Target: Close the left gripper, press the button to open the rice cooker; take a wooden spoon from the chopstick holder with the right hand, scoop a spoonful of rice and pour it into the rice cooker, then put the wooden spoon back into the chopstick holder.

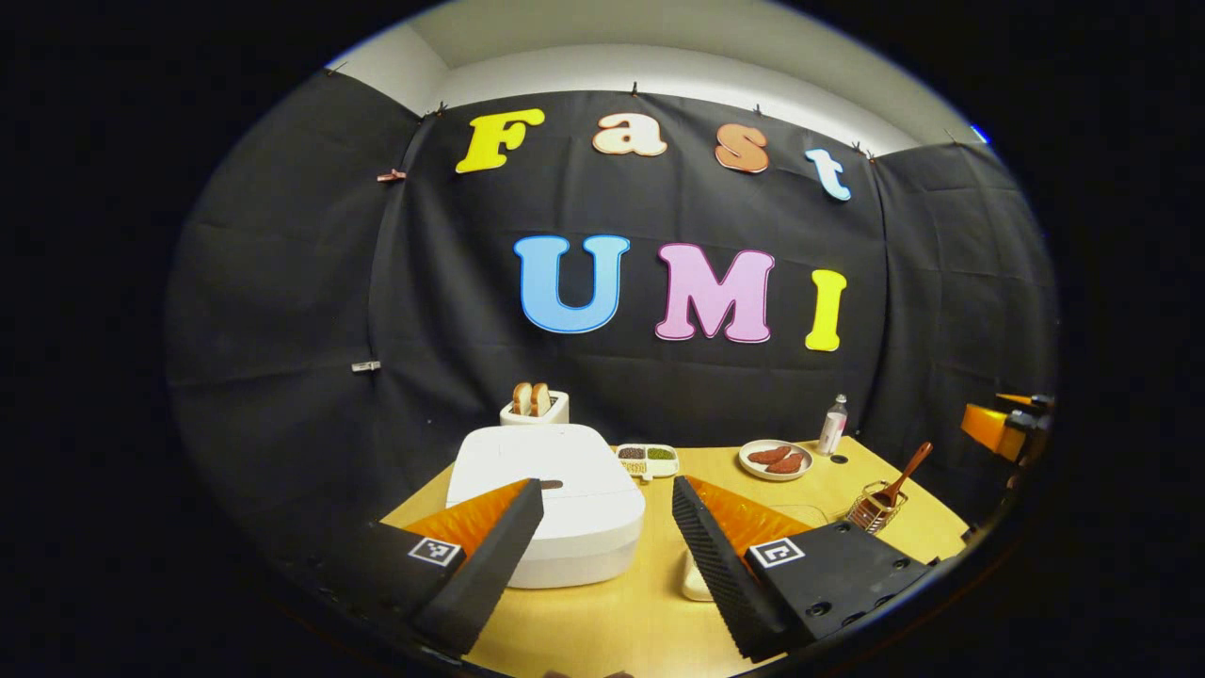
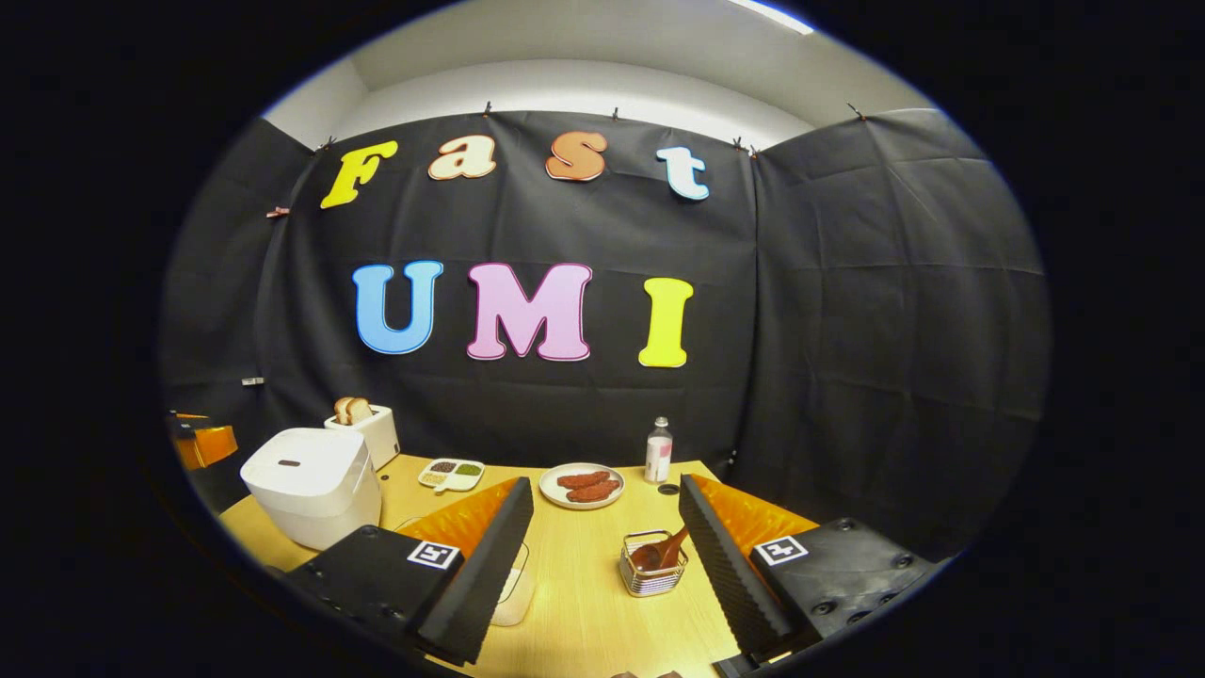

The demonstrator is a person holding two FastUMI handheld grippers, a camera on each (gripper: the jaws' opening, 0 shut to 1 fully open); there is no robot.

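Yellow wooden tabletop [image 1: 602, 621] at lower centre holds the closed white rice cooker [image 1: 551, 499] — left gripper [image 1: 602, 556] and right gripper [image 2: 602, 556] both gape apart; pressing unclosed risks straddling the button.

Wooden spoon [image 2: 661, 551] in chopstick holder [image 2: 651, 578]

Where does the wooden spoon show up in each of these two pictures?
Left gripper view: the wooden spoon is at lower right, leaning out of the wire chopstick holder near the table's right edge.
Right gripper view: the spoon is at lower centre, in the same holder, between the right gripper's own open fingers.
Shared landmark: the plate of reddish-brown food pieces, farther back on the table.
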